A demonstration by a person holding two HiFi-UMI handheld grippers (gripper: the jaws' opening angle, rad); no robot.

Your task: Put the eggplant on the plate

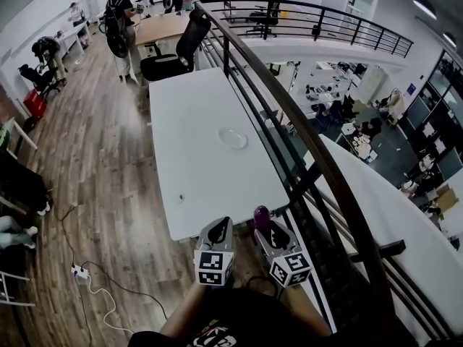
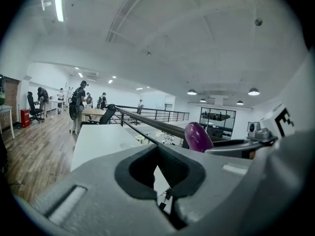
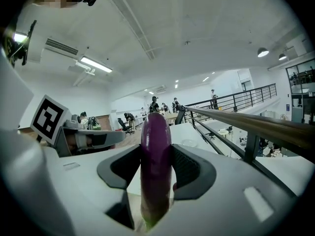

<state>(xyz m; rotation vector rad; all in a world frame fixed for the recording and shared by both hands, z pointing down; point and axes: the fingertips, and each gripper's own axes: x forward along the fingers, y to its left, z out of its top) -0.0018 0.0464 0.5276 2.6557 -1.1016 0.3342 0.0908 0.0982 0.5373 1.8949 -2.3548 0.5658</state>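
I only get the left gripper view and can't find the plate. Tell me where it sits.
Observer: The plate lies on the white table, near the edge beside the railing, about midway along.
Operator: Confirm the eggplant's grip.
Observer: The right gripper has its fingers pressed on both sides of the eggplant, whose tip sticks up above them.
Operator: Check the plate is free.
Observer: Nothing shows on it in the head view.

The head view looks steeply down over the white surface [image 1: 202, 150]; the 2 gripper views look low along it, all 3 sharing the railing [image 1: 340, 194].
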